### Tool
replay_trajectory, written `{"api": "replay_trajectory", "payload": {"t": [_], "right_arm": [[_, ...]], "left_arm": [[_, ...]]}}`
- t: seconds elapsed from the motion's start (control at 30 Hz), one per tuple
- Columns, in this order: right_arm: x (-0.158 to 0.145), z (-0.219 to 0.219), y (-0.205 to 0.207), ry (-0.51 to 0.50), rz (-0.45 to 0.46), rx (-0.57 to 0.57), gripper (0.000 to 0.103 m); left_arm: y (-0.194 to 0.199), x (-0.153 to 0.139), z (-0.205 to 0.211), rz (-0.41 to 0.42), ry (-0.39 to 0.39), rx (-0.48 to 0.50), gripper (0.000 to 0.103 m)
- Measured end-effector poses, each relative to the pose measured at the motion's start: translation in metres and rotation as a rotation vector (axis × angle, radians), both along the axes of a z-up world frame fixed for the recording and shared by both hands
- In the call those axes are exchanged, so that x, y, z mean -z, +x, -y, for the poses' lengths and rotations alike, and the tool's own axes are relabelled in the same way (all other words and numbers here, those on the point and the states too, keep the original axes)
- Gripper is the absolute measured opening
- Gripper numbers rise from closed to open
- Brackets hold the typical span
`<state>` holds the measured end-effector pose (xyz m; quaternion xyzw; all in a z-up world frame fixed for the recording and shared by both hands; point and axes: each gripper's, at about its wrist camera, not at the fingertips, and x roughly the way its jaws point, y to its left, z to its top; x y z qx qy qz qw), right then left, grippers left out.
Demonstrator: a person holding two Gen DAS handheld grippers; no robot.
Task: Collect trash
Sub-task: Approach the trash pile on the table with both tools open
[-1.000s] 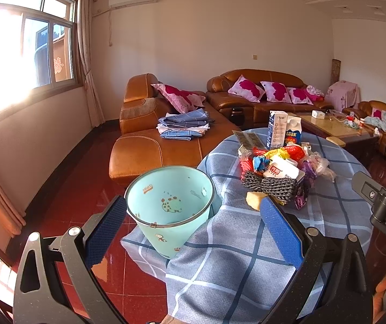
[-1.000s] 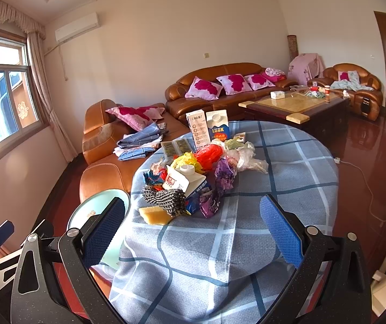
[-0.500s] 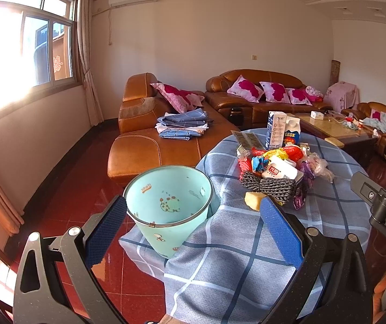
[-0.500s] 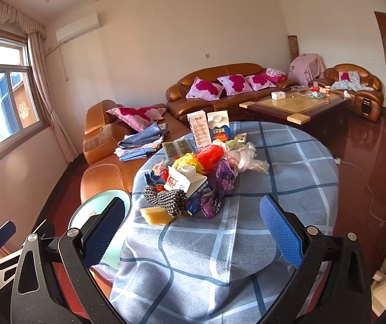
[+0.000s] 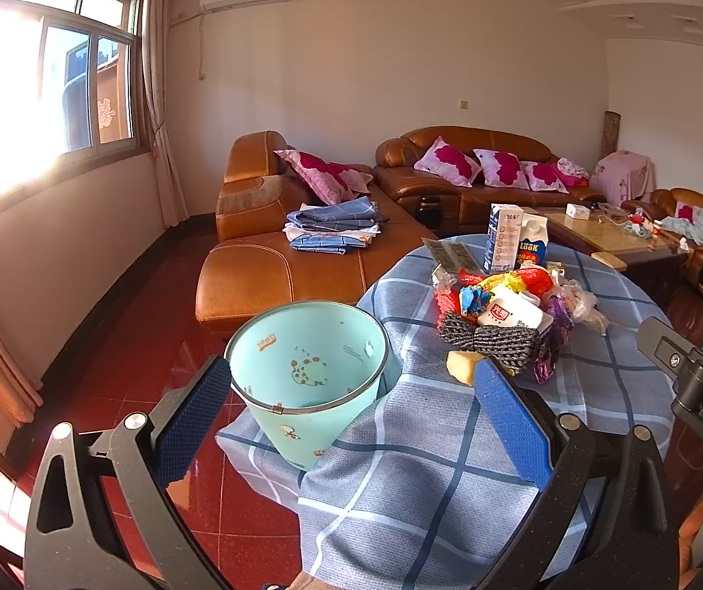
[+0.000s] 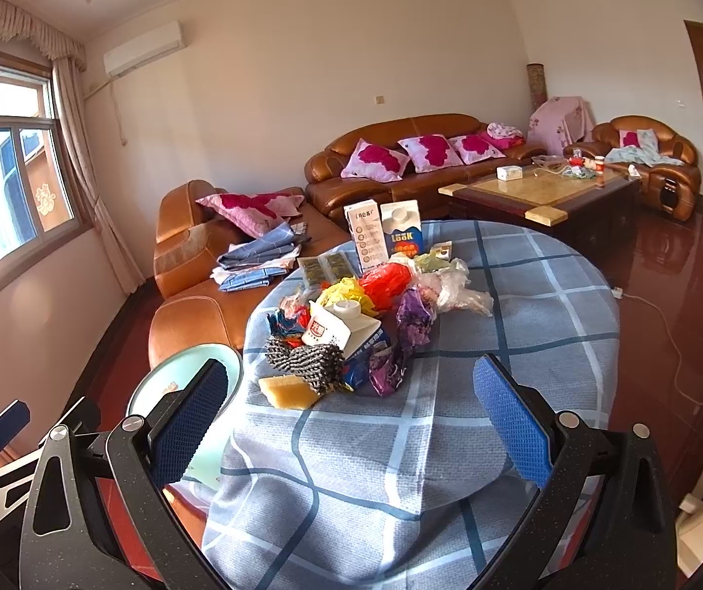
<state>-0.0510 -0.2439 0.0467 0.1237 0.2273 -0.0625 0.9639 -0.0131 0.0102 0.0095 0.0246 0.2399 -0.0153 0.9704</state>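
A heap of trash (image 6: 351, 329) lies mid-table: a yellow sponge (image 6: 288, 392), a grey knitted cloth (image 6: 309, 361), a white carton (image 6: 339, 329), crumpled coloured bags. The same heap (image 5: 499, 309) shows in the left wrist view. A mint green bin (image 5: 307, 373) stands on the floor against the table's left edge; its rim (image 6: 174, 383) peeks behind the right gripper's left finger. My left gripper (image 5: 349, 418) is open, empty, held in front of the bin. My right gripper (image 6: 351, 418) is open, empty, over the near part of the blue checked tablecloth (image 6: 449, 432).
Two upright cartons (image 6: 385, 236) stand at the table's far side. Brown leather sofas (image 5: 302, 255) with folded cloth and pink cushions line the back. A wooden coffee table (image 6: 543, 196) is at the right. Red tiled floor (image 5: 120, 344) surrounds the table.
Both views have shifted slightly; the left gripper has drifted a little, so the bin and trash heap sit marginally lower-left. Both grippers stay open and empty.
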Motion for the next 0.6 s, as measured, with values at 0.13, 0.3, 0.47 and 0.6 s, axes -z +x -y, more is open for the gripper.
{"api": "replay_trajectory", "payload": {"t": [0.13, 0.3, 0.47, 0.6], "right_arm": [[0.0001, 0.0002, -0.0001, 0.002, 0.0, 0.0, 0.098], [0.0001, -0.0004, 0.0001, 0.0, 0.0, -0.002, 0.098], [-0.001, -0.0018, 0.0011, 0.0, 0.001, -0.004, 0.098], [-0.001, -0.0022, 0.0009, 0.0, 0.0, -0.004, 0.098]], "left_arm": [[0.0005, -0.0005, -0.0009, 0.002, -0.001, -0.001, 0.097], [0.0004, -0.0004, -0.0001, 0.0, -0.004, 0.0, 0.097], [0.0007, -0.001, -0.0002, 0.001, -0.007, 0.0, 0.097], [0.0, -0.001, 0.0012, 0.001, -0.005, 0.0, 0.097]]}}
